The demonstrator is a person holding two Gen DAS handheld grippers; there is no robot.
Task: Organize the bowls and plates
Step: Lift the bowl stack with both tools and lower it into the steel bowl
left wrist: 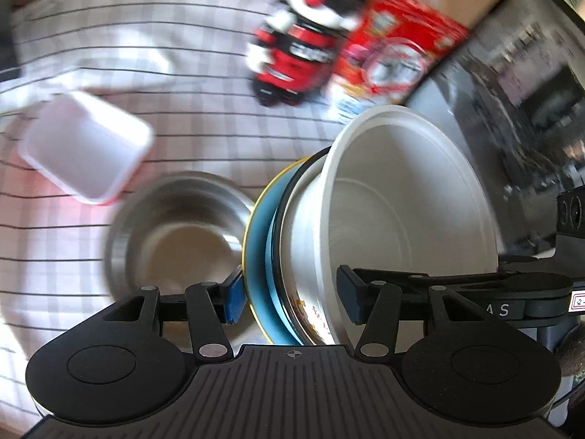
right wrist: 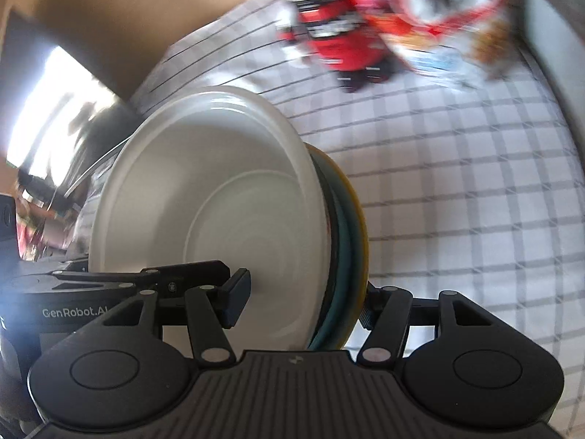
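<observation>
- We hold a stack of dishes between the two tongs: a white bowl [left wrist: 409,219] sits in a teal plate [left wrist: 257,256] with a yellow rim, and a dark-rimmed dish is between them.
- The left tongs [left wrist: 290,296] are clamped on the near edge of the stack; one blue pad [left wrist: 234,298] presses the underside of the teal plate and the other pad is inside the white bowl.
- The right tongs [right wrist: 303,301] are clamped on the same stack from the other side; one pad [right wrist: 237,296] lies on the inner face of the white bowl [right wrist: 204,197], and the other is mostly hidden behind the yellow-rimmed plate [right wrist: 353,241].
- The stack is tilted steeply, with the open side of the bowl facing sideways, and it hangs above the bench [left wrist: 204,124], which carries a checked grey and white cloth.
- On the cloth, left of the stack, stands a steel bowl [left wrist: 175,234], and beyond it lies a white rectangular tray [left wrist: 84,150] with a red edge.
- Farther back we see a red, black and white toy robot [left wrist: 303,36] and beside it a red printed box [left wrist: 398,51]; both are blurred.
</observation>
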